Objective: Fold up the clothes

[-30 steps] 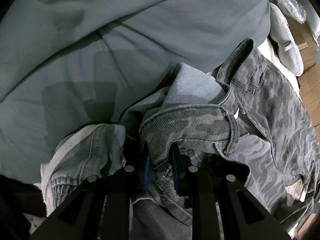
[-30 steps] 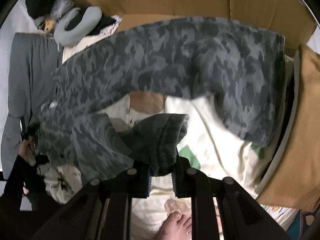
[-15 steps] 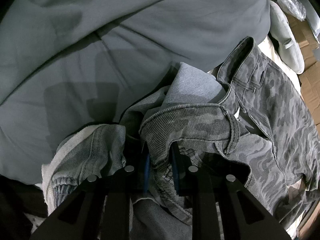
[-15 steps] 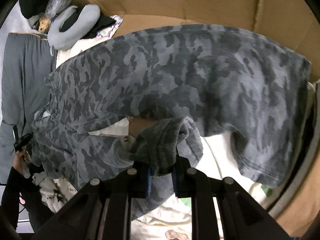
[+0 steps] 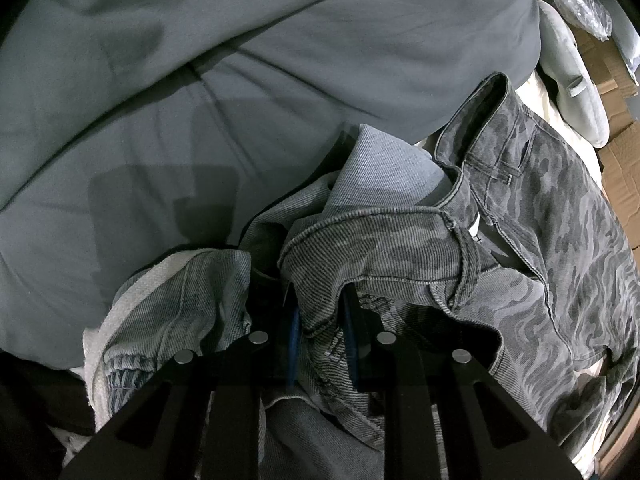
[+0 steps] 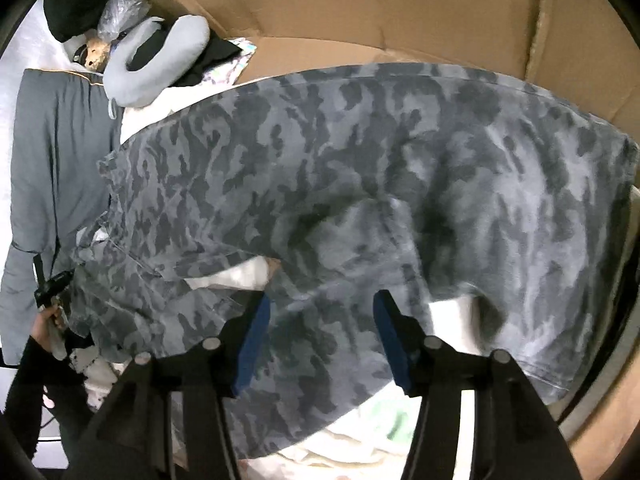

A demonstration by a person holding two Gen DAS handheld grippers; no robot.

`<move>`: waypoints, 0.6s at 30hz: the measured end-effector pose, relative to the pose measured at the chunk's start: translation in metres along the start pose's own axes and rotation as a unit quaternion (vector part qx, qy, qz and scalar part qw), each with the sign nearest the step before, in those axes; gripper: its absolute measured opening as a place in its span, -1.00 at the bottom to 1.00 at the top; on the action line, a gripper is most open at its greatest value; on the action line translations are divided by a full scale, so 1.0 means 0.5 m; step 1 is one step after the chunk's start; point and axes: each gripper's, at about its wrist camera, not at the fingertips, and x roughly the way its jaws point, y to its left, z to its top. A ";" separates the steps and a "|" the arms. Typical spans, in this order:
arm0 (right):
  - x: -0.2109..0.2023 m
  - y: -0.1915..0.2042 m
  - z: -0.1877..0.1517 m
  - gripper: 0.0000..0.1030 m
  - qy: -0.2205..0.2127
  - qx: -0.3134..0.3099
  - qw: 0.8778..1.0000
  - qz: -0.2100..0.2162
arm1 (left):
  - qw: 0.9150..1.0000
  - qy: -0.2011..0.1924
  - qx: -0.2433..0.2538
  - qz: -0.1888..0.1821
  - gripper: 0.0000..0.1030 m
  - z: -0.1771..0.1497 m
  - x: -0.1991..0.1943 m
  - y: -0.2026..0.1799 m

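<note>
Camouflage trousers (image 5: 560, 240) lie crumpled beside a grey duvet (image 5: 200, 80); left gripper (image 5: 320, 320) pinches the waistband (thick, stiff seam, a good hold). Right view: right gripper (image 6: 320, 320) opening, pads clear of the soft, limp leg (image 6: 400, 180) over cardboard (image 6: 400, 12).

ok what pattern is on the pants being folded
A grey camouflage print, darker blotches on lighter grey. The pants show it best in the right wrist view.
</note>
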 end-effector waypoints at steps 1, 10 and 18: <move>-0.002 -0.009 -0.005 0.00 -0.001 0.001 1.000 -0.005 | 1.000 0.000 0.000 0.000 -0.63 -0.001 -0.001 0.001; 0.068 -0.100 -0.070 0.00 0.021 0.022 0.999 -0.031 | 1.000 0.000 0.001 0.000 -0.63 -0.002 -0.003 0.005; 0.138 -0.115 -0.077 0.00 0.026 -0.017 0.999 -0.044 | 1.000 0.006 0.006 0.004 -0.63 0.001 -0.004 0.001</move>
